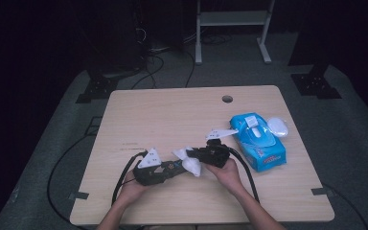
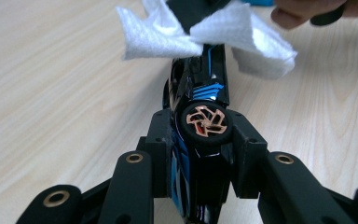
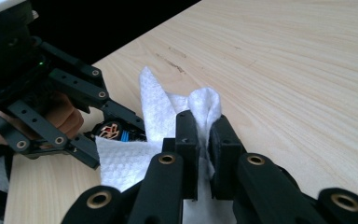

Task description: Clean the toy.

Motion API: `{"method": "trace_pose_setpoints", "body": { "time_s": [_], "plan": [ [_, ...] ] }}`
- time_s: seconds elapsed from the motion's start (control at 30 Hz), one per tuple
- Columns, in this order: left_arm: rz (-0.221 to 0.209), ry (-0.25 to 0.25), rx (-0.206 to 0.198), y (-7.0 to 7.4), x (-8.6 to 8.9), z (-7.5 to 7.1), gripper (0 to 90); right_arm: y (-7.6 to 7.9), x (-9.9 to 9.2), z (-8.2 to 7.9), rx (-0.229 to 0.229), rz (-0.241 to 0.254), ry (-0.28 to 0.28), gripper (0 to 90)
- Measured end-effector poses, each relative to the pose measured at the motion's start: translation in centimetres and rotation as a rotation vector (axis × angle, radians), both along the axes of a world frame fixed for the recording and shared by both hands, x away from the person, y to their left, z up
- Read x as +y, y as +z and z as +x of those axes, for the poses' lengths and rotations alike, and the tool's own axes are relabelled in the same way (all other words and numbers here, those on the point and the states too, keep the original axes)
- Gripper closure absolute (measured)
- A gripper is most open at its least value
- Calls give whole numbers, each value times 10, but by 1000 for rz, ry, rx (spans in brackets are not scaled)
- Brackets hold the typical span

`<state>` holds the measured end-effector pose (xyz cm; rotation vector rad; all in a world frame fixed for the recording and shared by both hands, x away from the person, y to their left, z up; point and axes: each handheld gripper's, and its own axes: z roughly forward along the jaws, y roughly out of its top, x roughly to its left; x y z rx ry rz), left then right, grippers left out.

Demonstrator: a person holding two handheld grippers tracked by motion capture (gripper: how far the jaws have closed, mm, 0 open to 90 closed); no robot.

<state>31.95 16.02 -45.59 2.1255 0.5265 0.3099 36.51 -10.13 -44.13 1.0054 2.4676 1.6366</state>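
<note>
Left claw (image 2: 200, 140) level, clamped on toy car (image 2: 200, 93); right claw (image 3: 204, 140) pinches white wipe (image 3: 161, 112), car nose hidden.

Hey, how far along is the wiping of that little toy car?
Done: the left hand-held gripper is shut on the black-and-blue toy car, and the right hand-held gripper is shut on a white wipe. In hand: the wipe lies draped over the car's far end. Left: the wheel end is uncovered.
</note>
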Motion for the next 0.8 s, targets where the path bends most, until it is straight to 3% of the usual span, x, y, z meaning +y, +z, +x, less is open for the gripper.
{"method": "trace_pose_setpoints", "body": {
  "time_s": [0.27, 0.57, 0.7, 0.8],
  "plan": [
    [6, -4, 3, -1, 1, 1, 651, 6, 9, -11, -90, -85, 22, 816],
    [56, 2, 20, 2, -7, 5, 595, 11, 11, -22, -188, -180, 46, 689],
    [94, -14, 11, 5, -14, 7, 586, 10, 15, -24, -210, -205, 55, 676],
    [111, -14, 4, 8, -18, 9, 615, 10, 16, -25, -229, -215, 61, 717]
  ]
}}
